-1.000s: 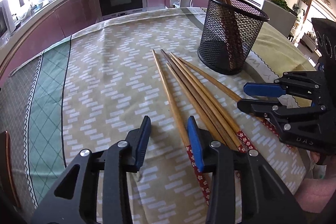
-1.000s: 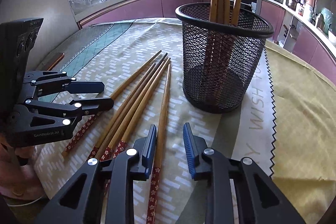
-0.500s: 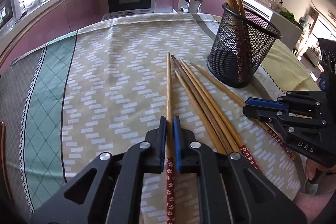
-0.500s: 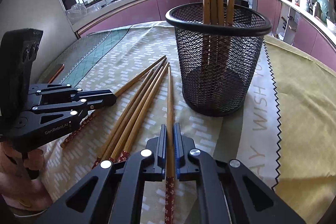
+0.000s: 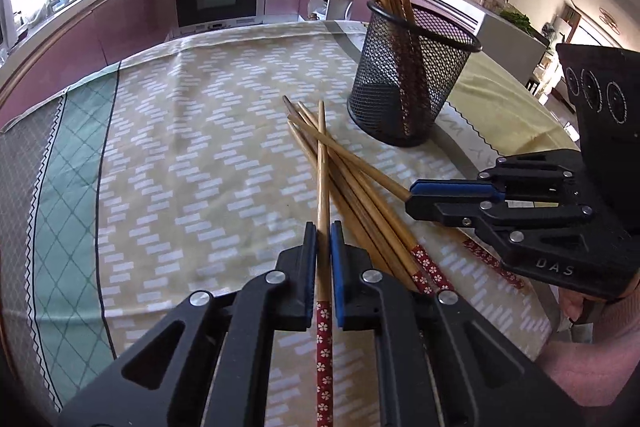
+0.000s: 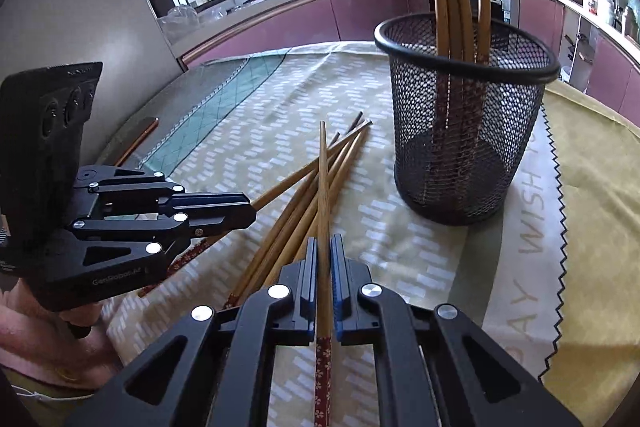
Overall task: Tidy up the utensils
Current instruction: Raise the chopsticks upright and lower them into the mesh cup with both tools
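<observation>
Your left gripper [image 5: 323,239] and right gripper [image 6: 324,255] each clench one chopstick beside the basket [image 5: 412,83]; open tablecloth [image 5: 180,155] lies left of it.

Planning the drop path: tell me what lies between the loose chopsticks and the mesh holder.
Only bare tablecloth lies between the loose chopsticks and the mesh holder, seen in the right wrist view.

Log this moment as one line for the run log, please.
left gripper: shut on chopstick | right gripper: shut on second chopstick | loose chopsticks: on tablecloth | mesh holder: upright, several chopsticks inside
</observation>
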Demonstrator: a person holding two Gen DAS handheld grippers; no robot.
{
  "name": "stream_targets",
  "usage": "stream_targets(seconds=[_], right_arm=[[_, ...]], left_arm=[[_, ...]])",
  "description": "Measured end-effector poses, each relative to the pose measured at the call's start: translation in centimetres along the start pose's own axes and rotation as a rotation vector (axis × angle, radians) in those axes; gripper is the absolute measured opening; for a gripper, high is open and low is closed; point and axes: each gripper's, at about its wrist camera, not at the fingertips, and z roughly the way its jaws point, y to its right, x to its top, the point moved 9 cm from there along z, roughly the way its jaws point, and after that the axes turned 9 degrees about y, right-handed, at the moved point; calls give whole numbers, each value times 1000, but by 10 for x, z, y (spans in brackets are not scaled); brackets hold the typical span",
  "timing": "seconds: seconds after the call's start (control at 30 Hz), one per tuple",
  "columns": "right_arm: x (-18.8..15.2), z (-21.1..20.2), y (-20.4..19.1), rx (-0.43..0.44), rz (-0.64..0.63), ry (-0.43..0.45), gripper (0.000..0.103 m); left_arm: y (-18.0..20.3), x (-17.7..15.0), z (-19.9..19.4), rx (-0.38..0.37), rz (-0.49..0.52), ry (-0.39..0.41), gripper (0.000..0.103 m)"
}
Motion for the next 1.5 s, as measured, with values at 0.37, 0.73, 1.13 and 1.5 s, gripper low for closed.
stream_targets(seconds=[0.37, 0.73, 1.13, 1.5], right_arm=[[4, 13, 2, -21, -14, -27, 7], [14, -7, -4, 7, -24, 44, 6], [42, -59, 6, 48, 40, 192, 6], [77, -101, 25, 33, 46, 318, 6]], left_arm=[[-2, 8, 19, 1, 29, -23, 13], [0, 26, 17, -20, -5, 9, 8], [3, 67, -46, -131, -51, 154, 8], [15, 106, -93, -212, -48, 278, 8]])
